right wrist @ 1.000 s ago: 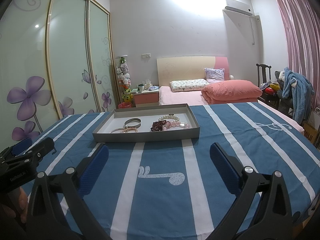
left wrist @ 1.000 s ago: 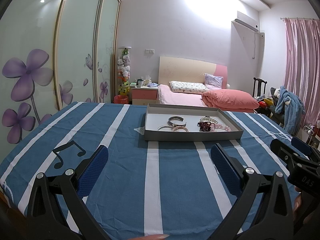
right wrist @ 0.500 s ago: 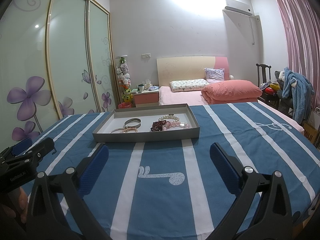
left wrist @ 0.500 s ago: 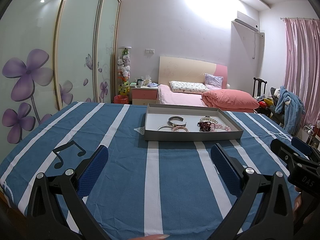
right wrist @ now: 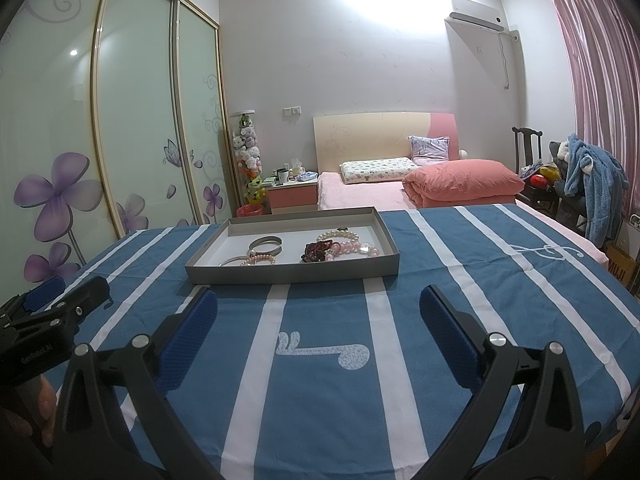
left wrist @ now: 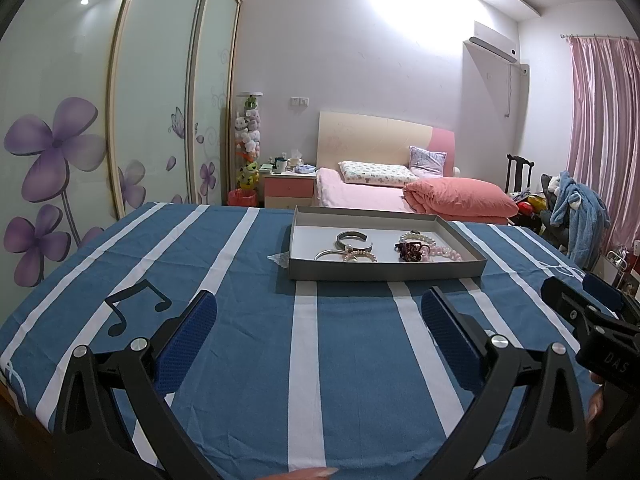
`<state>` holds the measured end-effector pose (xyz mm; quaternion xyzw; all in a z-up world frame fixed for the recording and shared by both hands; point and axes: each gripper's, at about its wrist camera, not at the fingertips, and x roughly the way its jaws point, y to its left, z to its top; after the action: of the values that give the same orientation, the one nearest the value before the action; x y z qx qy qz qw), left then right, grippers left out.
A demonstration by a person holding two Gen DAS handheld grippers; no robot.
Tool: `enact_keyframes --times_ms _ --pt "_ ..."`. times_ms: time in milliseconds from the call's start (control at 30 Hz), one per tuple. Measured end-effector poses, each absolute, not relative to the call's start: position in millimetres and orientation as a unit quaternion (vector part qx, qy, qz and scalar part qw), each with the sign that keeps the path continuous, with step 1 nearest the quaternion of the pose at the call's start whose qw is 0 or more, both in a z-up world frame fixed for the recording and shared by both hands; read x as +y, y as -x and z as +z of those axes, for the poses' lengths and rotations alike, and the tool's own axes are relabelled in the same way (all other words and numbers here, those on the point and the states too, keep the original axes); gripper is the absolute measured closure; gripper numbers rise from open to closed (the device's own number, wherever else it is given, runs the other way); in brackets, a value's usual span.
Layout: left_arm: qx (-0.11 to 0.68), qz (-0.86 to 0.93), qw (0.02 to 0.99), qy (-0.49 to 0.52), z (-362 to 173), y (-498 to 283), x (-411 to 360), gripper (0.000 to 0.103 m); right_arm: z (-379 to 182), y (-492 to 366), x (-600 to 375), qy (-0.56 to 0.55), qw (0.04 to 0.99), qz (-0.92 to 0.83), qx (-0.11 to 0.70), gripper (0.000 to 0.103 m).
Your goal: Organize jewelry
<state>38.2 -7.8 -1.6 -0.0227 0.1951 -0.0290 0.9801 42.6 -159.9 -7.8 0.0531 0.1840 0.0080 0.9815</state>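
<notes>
On a blue tablecloth with white stripes, a shallow grey tray is set well ahead of both grippers; inside it, a silver cuff bangle is seen toward the left, a thin silver bangle and a pink pearl bracelet lie touching near the front wall, and to the right a dark red beaded bracelet, a white pearl bracelet and a pink bead strand are bunched together; the left gripper is held low over the cloth with its blue-padded jaws spread wide and nothing between them, the tray lying ahead and slightly right of its centre line; the right gripper is likewise held wide apart and empty, the tray lying ahead and slightly to its left; each gripper is glimpsed at the edge of the other's view, well apart from the jewelry.
</notes>
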Motion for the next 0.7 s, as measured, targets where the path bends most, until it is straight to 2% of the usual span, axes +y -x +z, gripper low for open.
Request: enact_keyframes --times_ms 700 --pt "0.197 -0.028 0.980 0.021 -3.3 -37.3 -7.3 0.002 -6.7 -43.9 -161.0 -0.054 0.981 0.008 0.184 0.004"
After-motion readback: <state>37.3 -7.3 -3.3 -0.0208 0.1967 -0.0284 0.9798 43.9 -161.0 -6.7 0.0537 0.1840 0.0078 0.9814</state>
